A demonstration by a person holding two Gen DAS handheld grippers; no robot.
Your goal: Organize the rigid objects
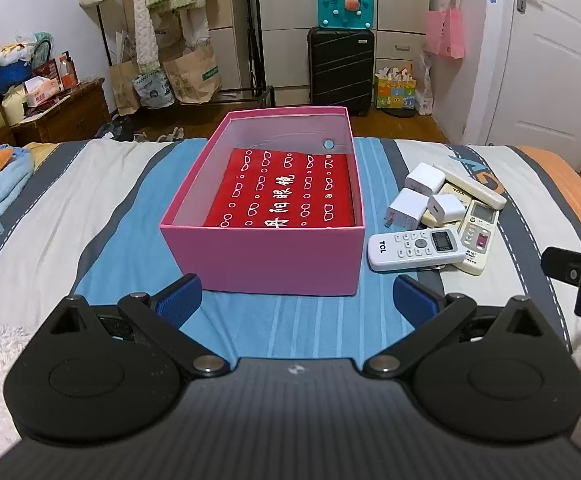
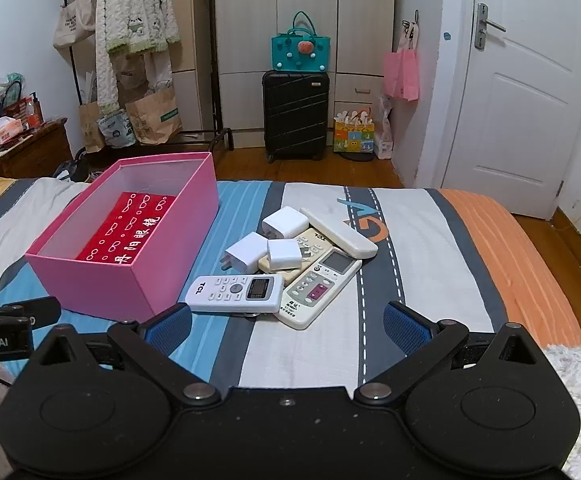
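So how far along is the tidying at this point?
Barely started. Nothing looks done: the pink box holds only a red printed sheet. Nothing is in hand: the left claw and right claw are open. Left: four remotes and three white chargers piled beside it.

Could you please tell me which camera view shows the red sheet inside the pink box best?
The left wrist view: it looks straight into the pink box, showing most of the red sheet. The right wrist view sees it obliquely, partly hidden by the box wall.
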